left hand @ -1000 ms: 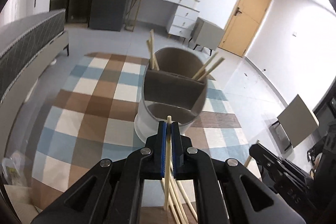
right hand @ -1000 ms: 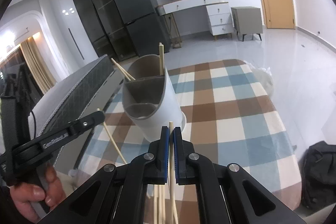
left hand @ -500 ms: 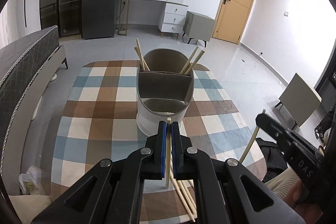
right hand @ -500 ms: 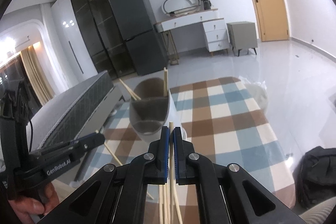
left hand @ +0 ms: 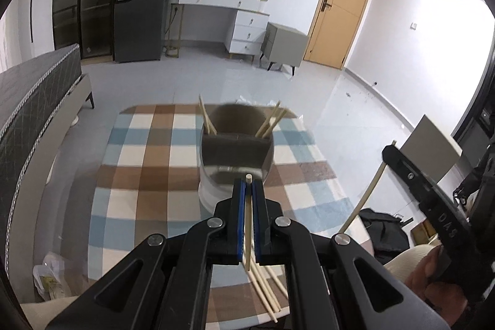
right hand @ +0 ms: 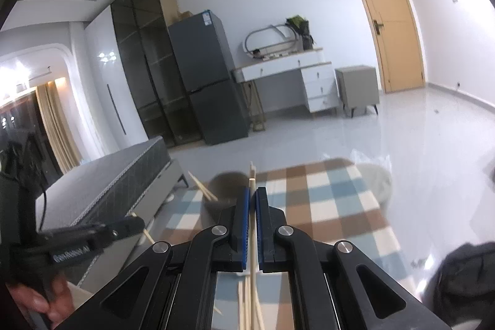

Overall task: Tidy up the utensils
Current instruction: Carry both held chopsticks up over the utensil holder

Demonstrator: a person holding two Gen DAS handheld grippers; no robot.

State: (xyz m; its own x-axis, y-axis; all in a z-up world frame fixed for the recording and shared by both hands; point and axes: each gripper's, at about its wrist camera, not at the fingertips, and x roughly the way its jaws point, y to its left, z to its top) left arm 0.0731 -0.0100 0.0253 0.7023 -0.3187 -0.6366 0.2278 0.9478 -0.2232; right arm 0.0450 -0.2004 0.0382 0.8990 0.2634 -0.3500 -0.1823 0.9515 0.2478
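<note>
My left gripper is shut on one pale wooden chopstick that stands nearly upright between the blue pads. Just beyond it stands the grey-and-white divided utensil holder, with a few chopsticks leaning in its far compartment. Loose chopsticks lie on the checked tablecloth under the gripper. My right gripper is also shut on a single chopstick, and the holder shows partly behind its fingers. Each gripper appears at the edge of the other's view, in a person's hand.
A dark quilted bed runs along the left of the table. A plastic bag lies on the floor at lower left, a black bag at the right. Fridge, dresser and door stand far back.
Both grippers have risen with their chopsticks held. The holder now sits lower and farther off in both views, and the right view has tipped up toward the room.
</note>
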